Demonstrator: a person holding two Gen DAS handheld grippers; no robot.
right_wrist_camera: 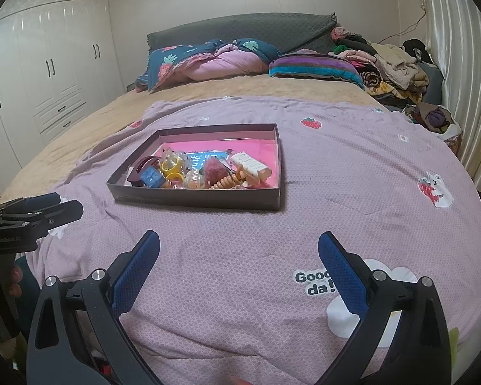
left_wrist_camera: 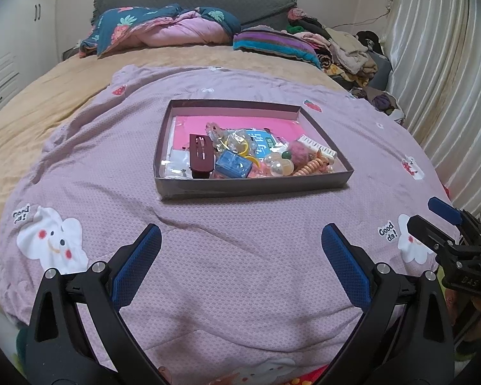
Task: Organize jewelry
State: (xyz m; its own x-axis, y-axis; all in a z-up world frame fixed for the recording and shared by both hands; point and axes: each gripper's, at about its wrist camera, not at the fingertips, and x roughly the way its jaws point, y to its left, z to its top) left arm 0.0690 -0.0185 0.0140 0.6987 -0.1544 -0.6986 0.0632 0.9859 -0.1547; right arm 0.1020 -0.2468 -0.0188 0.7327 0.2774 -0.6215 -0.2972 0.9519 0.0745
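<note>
— While both tools hover over the lilac quilt [left_wrist_camera: 240, 256], what do they hold?
— Nothing; the left hand-held gripper [left_wrist_camera: 240, 240] and right hand-held gripper [right_wrist_camera: 239, 247] gape wide.
— And the jewelry?
— Heaped in the shallow box [left_wrist_camera: 256, 184] on the bed, beyond the fingertips; 1 maroon clip [left_wrist_camera: 201, 157] lies left.

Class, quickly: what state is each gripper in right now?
Left gripper: open, holding nothing.
Right gripper: open, holding nothing.
</note>
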